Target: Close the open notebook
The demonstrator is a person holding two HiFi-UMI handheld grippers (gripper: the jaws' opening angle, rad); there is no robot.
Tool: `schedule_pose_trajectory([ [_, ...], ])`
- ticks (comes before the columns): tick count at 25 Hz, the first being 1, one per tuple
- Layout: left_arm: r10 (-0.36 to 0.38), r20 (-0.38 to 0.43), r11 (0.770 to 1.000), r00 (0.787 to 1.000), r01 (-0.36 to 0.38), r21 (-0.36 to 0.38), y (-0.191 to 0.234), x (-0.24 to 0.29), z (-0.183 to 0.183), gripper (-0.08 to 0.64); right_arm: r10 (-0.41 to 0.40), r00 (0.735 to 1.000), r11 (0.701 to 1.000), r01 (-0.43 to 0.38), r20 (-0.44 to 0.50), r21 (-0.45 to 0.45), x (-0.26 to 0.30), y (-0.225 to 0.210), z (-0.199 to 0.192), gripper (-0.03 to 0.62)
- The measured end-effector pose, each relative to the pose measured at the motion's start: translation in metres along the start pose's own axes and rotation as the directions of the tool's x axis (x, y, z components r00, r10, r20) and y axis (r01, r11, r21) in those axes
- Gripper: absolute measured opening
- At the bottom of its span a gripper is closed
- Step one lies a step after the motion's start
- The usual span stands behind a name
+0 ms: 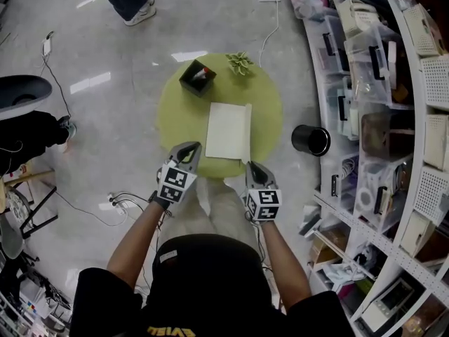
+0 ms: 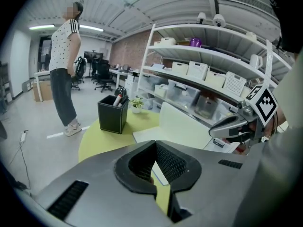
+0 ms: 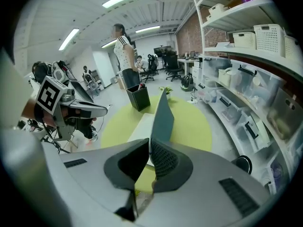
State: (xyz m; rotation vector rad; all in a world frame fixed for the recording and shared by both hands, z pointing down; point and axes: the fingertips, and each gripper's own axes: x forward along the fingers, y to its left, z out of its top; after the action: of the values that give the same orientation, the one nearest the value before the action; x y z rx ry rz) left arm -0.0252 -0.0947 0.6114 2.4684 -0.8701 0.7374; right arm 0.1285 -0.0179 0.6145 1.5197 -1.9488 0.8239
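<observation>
Down on the round green worktop (image 1: 175, 111) the notebook (image 1: 226, 128) lies just ahead of me, and I'd call this job half done. Its right cover (image 3: 163, 115) stands upright on edge, and my right gripper (image 3: 149, 140) looks clenched on the cover's near corner. My left gripper (image 1: 188, 148) is closed with nothing in it, just off the notebook's near left corner. What's left is to tip the cover over and lay it flat. Count: one notebook, one black pen holder (image 1: 197, 77), one small plant (image 1: 240, 62), two grippers.
</observation>
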Motion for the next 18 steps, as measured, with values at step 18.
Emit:
schedule_pose_trajectory([
  [18,0.061,-0.012,0.995,0.998,-0.062,-0.075,0.021,-0.019,-0.019,0.015,0.129,0.990,0.985,-0.135,-0.056,-0.110,0.030,0.040,0.004,0.017],
])
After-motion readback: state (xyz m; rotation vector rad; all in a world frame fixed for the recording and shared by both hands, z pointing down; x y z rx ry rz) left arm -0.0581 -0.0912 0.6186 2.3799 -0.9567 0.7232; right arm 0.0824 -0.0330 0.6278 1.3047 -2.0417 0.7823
